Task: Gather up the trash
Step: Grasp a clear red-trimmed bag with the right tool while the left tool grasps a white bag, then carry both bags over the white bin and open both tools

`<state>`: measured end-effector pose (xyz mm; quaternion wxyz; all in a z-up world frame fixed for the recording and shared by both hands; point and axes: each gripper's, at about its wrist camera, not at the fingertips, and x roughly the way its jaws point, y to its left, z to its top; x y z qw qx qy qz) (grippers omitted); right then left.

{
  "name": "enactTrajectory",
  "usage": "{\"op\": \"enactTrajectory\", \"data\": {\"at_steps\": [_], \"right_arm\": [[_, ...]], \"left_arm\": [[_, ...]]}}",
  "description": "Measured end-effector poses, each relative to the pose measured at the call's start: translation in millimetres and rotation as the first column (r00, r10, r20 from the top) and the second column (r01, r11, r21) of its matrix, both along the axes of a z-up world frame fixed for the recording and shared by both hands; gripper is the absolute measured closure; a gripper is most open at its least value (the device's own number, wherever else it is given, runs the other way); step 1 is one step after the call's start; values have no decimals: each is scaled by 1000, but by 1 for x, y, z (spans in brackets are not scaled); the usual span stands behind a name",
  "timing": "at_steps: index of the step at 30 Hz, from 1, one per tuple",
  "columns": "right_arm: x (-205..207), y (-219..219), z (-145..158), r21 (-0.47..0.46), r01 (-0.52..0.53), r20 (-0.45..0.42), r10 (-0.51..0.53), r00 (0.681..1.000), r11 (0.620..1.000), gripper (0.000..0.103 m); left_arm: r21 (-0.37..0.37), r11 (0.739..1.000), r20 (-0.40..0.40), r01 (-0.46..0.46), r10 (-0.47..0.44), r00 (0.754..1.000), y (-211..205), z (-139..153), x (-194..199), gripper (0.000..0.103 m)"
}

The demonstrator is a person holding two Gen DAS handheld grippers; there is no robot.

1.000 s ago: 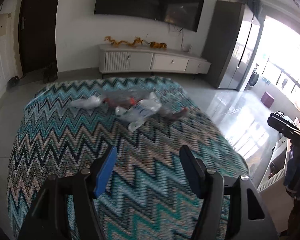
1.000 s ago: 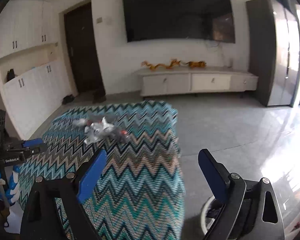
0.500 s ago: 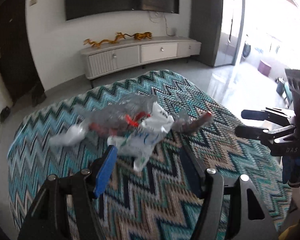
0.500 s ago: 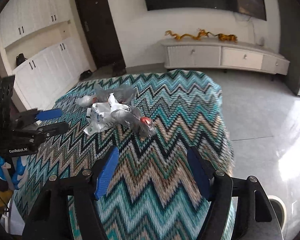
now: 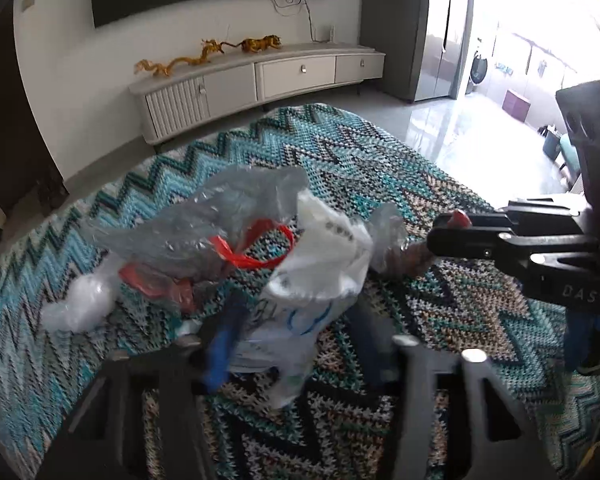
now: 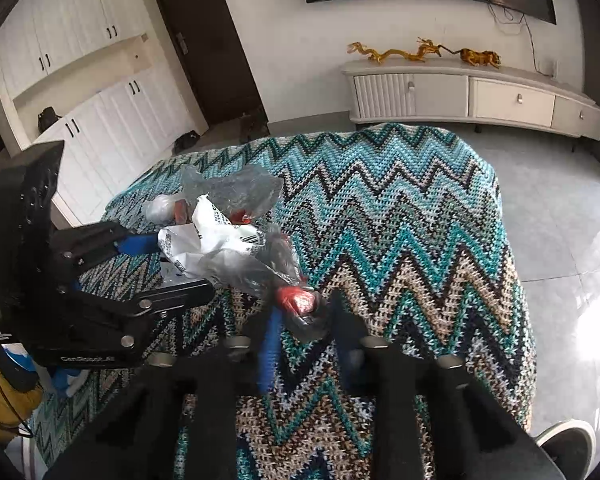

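A heap of crumpled plastic trash lay on the teal, black and beige zigzag-knit blanket (image 5: 440, 184): a clear crinkled bag (image 5: 204, 224) with a red band, a white printed plastic bag (image 5: 324, 268), and a grey film wrapper with a red end (image 6: 296, 300). The left gripper (image 5: 296, 336) had just been closing, its 2 jaws on either side of the white printed plastic bag; whether the pads pressed it could not be told through the blur. The right gripper (image 6: 304, 328) had just been closing too, its jaws drawn close around the red end of the grey wrapper, gripping it. Behind the blanket stood a long white low cabinet (image 5: 260, 80) bearing golden dragon figurines (image 6: 400, 54).
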<state>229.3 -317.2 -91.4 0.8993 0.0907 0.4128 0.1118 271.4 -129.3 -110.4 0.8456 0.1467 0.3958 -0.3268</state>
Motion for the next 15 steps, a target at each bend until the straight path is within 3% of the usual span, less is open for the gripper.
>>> {"op": "enactTrajectory", "data": {"at_steps": [3, 7, 15], "right_arm": [[-11, 1, 6, -2, -9, 13, 9, 1000, 1000, 91], [-34, 3, 22, -4, -14, 41, 15, 999, 1000, 91], [-95, -9, 55, -1, 22, 95, -22, 995, 1000, 91]], "left_arm": [[-29, 999, -22, -21, 20, 1000, 8, 4, -5, 73], [-64, 997, -37, -53, 51, 998, 24, 16, -22, 78], [-72, 995, 9, -67, 68, 998, 41, 48, -77, 80]]}}
